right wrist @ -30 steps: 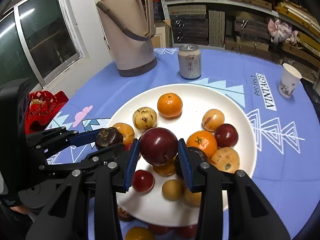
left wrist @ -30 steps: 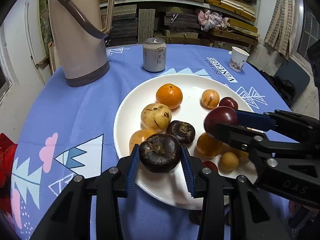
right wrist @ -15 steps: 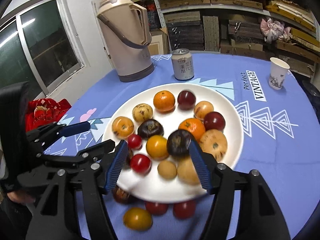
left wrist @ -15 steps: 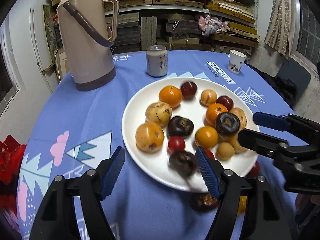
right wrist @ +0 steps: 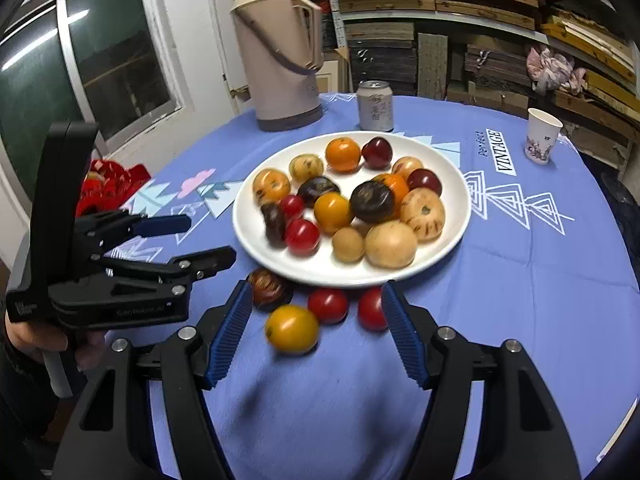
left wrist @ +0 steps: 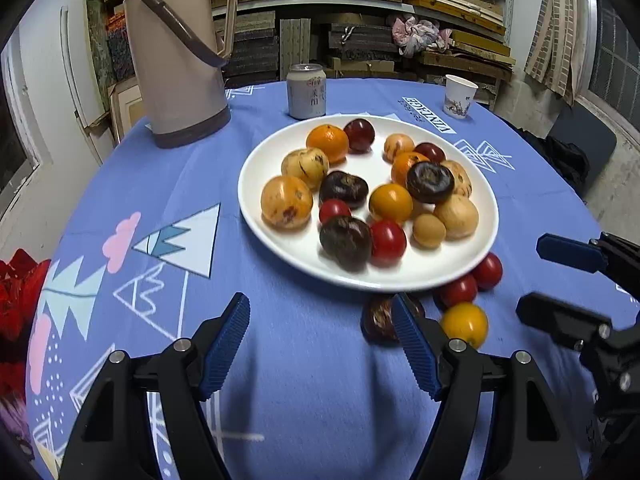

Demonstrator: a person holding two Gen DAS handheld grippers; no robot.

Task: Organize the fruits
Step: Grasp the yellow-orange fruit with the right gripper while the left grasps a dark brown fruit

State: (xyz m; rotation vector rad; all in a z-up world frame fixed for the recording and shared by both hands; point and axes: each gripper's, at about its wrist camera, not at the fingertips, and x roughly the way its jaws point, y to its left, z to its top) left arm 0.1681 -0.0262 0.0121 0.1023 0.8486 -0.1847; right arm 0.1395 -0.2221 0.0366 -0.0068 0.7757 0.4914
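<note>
A round worktop [left wrist: 120, 184] under a blue printed cloth carries a white plate [left wrist: 280, 246] near its middle, heaped with fruit [left wrist: 390, 202]: oranges, yellow and tan pieces, dark purple ones and small red ones. Four more pieces lie on the cloth just off the plate's near rim: a dark brown fruit [right wrist: 269, 288], a yellow fruit [right wrist: 292, 329] nearest the near edge, and two red fruits [right wrist: 328, 305] side by side against the rim. The left hand-held gripper [left wrist: 320, 350] hangs over bare cloth toward the near edge, its blue-padded jaws spread wide with nothing between them; the dark brown fruit sits just behind its right-side finger. The right hand-held gripper [right wrist: 316, 332] is over the loose fruit, its jaws opening and gripping nothing; the yellow fruit and one red fruit show in the gap between its fingers, lying on the cloth and not pinched. In the right wrist view a hand [right wrist: 40, 338] holds the left tool at the worktop's left edge. Toward the far edge stand a tall beige thermos jug [left wrist: 180, 52], a drink can [left wrist: 307, 91] and, further right, a paper cup [left wrist: 460, 96]. Something red [right wrist: 110, 186] lies beyond the left edge.
</note>
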